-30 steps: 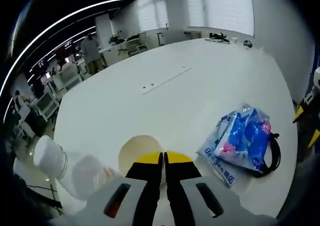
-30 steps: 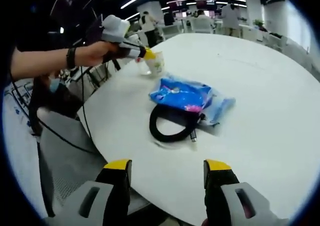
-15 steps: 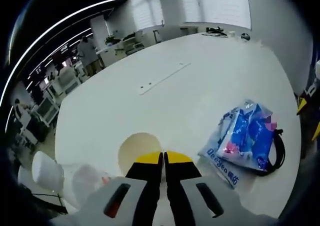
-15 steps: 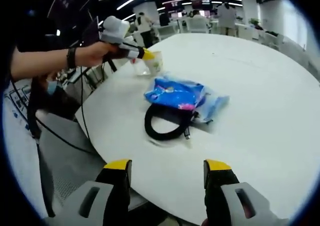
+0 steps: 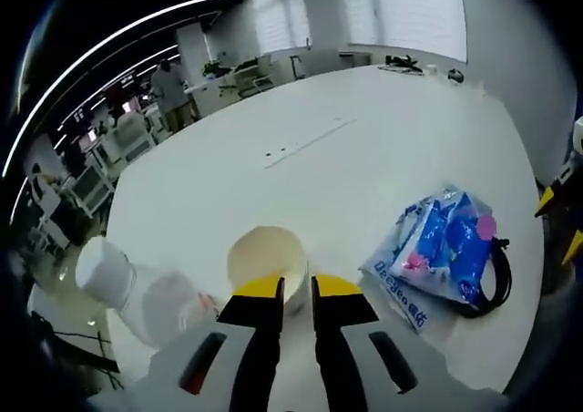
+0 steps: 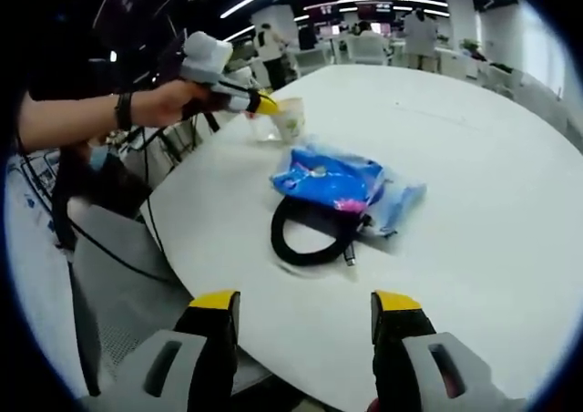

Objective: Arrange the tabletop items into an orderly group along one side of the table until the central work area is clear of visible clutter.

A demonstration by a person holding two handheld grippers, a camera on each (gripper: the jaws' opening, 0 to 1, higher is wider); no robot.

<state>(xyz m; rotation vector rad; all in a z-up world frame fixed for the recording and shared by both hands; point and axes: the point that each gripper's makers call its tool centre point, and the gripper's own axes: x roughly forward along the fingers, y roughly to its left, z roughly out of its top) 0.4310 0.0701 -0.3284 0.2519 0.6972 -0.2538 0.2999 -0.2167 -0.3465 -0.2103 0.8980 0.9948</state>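
The left gripper view sits low and close behind the cup, facing across the table toward far windows. The right gripper view looks in from off the table's edge, farther back. Both share the blue bag, the black cable and the cup.

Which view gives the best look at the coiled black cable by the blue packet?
The right gripper view: the black cable lies whole as a loop on the white table, partly under the blue packet, its plug end showing. The left gripper view catches just an arc of it behind the packet.
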